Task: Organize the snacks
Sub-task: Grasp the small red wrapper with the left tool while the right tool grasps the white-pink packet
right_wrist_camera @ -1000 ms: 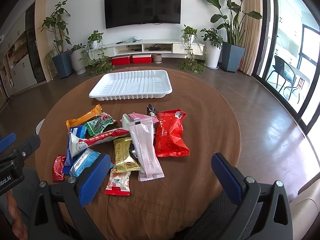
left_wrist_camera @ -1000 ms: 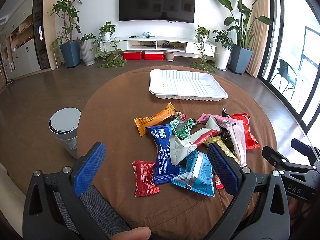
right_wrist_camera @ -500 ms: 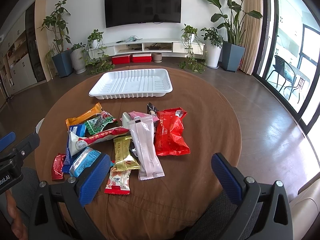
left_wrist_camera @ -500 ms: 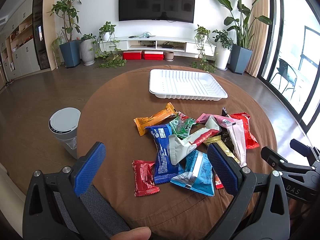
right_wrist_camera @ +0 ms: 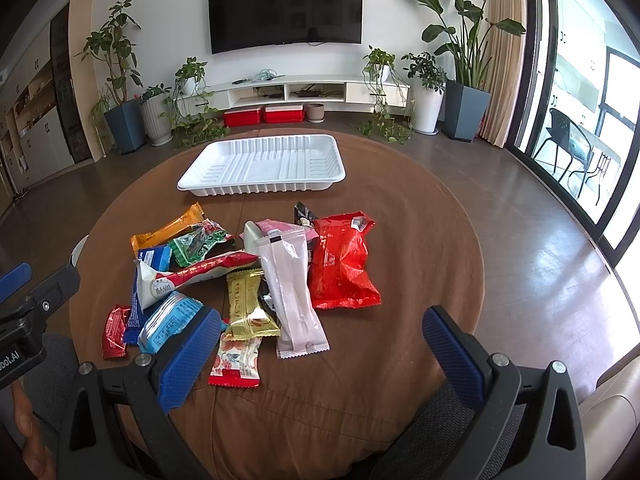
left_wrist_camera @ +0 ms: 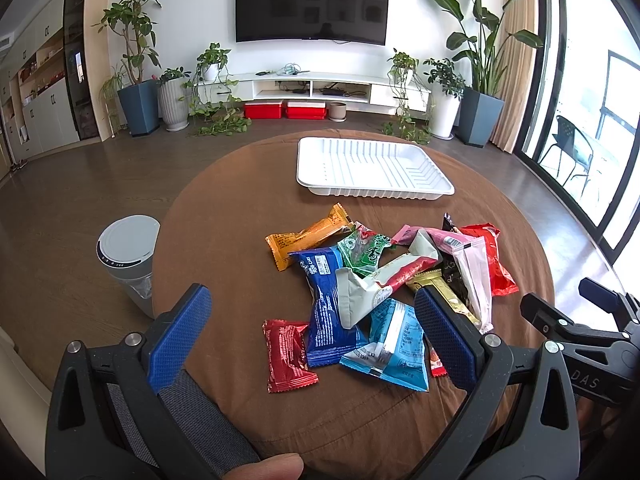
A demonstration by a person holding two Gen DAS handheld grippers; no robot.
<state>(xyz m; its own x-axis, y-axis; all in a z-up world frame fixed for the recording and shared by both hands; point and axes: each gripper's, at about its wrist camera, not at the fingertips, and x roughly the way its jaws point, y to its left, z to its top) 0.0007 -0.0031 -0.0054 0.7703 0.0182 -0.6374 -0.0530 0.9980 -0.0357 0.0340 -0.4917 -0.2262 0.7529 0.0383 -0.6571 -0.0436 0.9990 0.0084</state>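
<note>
A pile of several snack packets lies in the middle of a round brown table (left_wrist_camera: pixel 240 208). It includes an orange bar (left_wrist_camera: pixel 308 236), a dark blue packet (left_wrist_camera: pixel 328 312), a small red packet (left_wrist_camera: pixel 286 354), a light blue packet (left_wrist_camera: pixel 394 344), a pale pink packet (right_wrist_camera: pixel 290 288) and a large red bag (right_wrist_camera: pixel 342 264). An empty white tray (left_wrist_camera: pixel 372 168) sits beyond the pile, also in the right wrist view (right_wrist_camera: pixel 266 164). My left gripper (left_wrist_camera: pixel 310 340) is open and empty, near the pile's front left. My right gripper (right_wrist_camera: pixel 320 356) is open and empty, near the pile's front right.
A grey lidded bin (left_wrist_camera: pixel 128 260) stands on the floor left of the table. A TV unit (left_wrist_camera: pixel 312 88), potted plants and red boxes (left_wrist_camera: pixel 284 110) line the far wall. Glass doors (left_wrist_camera: pixel 580 120) are on the right.
</note>
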